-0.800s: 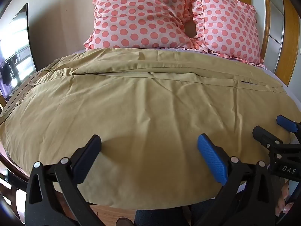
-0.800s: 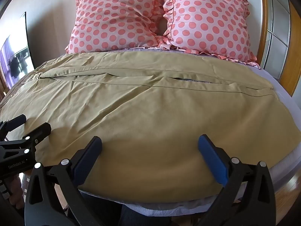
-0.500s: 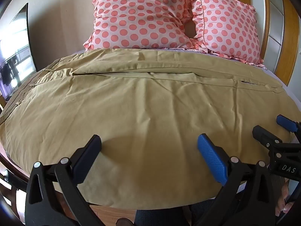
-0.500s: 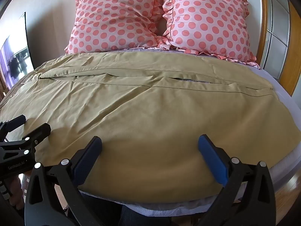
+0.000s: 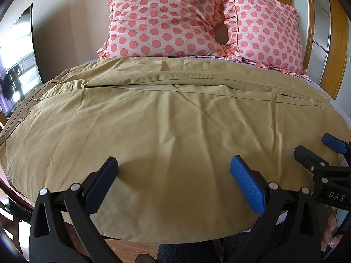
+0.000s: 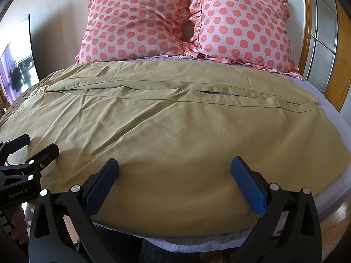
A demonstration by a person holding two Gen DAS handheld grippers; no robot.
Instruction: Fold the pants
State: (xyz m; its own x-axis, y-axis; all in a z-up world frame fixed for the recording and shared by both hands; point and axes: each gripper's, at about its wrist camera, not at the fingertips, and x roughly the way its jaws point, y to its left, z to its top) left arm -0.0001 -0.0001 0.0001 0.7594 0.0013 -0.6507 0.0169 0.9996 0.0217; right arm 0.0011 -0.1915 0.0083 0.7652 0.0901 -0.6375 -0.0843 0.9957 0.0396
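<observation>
Khaki pants lie spread flat across the bed, waistband at the left, leg hems at the right; they also fill the right wrist view. My left gripper is open and empty, hovering over the near leg's front edge. My right gripper is open and empty over the same edge, further right. Each gripper shows in the other's view: the right gripper at the right side, the left gripper at the left side.
Two pink polka-dot pillows stand against the wall at the head of the bed. A lilac bedsheet shows at the right. A wooden frame and a window flank the bed. Wooden floor lies below.
</observation>
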